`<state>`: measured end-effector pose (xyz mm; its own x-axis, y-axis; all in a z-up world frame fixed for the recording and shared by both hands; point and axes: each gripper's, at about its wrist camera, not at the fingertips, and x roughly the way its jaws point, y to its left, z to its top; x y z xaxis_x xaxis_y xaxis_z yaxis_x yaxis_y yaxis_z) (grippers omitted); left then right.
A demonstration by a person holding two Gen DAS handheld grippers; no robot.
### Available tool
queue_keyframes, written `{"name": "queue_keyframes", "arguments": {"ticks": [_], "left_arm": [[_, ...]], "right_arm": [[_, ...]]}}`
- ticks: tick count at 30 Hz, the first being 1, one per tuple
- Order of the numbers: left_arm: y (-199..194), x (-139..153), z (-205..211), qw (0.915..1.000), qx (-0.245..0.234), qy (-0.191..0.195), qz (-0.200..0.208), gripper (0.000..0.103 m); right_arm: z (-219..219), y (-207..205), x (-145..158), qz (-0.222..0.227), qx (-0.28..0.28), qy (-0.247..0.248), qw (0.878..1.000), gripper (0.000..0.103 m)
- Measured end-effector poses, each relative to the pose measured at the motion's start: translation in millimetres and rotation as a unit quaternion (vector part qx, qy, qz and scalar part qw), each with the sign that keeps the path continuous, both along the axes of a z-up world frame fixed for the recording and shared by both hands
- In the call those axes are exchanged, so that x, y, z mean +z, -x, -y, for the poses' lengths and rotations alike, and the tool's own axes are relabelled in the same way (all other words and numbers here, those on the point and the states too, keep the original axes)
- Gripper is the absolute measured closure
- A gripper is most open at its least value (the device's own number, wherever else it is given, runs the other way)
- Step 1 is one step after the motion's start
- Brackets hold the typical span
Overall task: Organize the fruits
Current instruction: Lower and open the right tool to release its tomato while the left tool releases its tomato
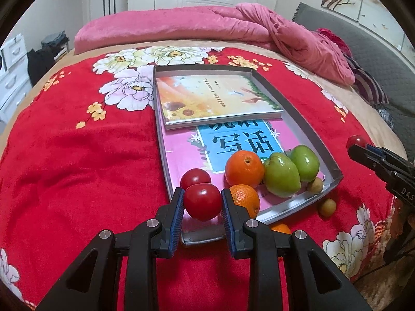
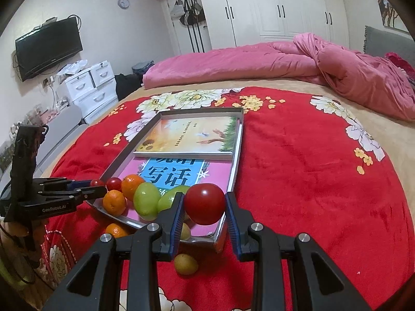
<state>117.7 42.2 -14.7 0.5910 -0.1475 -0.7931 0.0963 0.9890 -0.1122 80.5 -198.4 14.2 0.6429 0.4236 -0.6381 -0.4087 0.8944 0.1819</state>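
Observation:
A shallow grey tray (image 1: 306,119) lies on the red flowered blanket. Its near end holds a red tomato (image 1: 195,177), two oranges (image 1: 243,168), two green apples (image 1: 281,176) and a small yellow-green fruit (image 1: 315,185). My left gripper (image 1: 202,202) is shut on a red tomato (image 1: 202,200) above the tray's near left corner. My right gripper (image 2: 205,204) is shut on another red tomato (image 2: 205,203) above the tray's near right corner (image 2: 218,235). The right gripper shows at the right edge of the left wrist view (image 1: 356,143). The left gripper shows at the left of the right wrist view (image 2: 97,185).
Two books (image 1: 215,98) fill the far part of the tray. A small yellow-green fruit (image 2: 185,263) and an orange (image 2: 116,230) lie on the blanket beside the tray's near edge. A pink quilt (image 1: 233,26) is heaped at the far side of the bed.

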Motion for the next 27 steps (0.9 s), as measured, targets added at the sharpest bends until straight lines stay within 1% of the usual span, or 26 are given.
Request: {"name": "queue_keyframes", "arguments": {"ticks": [10, 21, 27], "left_arm": [[-1.8, -0.8, 0.5, 1.0, 0.0, 0.003, -0.001, 0.074], [-2.8, -1.3, 0.5, 1.0, -0.001, 0.0, -0.001, 0.074], [-3.0, -1.4, 0.4, 1.0, -0.001, 0.001, -0.001, 0.074]], "right_arm": [[-7.5, -4.5, -5.4, -0.006, 0.009, 0.014, 1.0, 0.071], [-27.4, -10.0, -19.1, -0.01, 0.037, 0.055, 0.998, 0.071], [-27.9, -11.9, -23.7, -0.018, 0.039, 0.056, 0.998, 0.071]]}}
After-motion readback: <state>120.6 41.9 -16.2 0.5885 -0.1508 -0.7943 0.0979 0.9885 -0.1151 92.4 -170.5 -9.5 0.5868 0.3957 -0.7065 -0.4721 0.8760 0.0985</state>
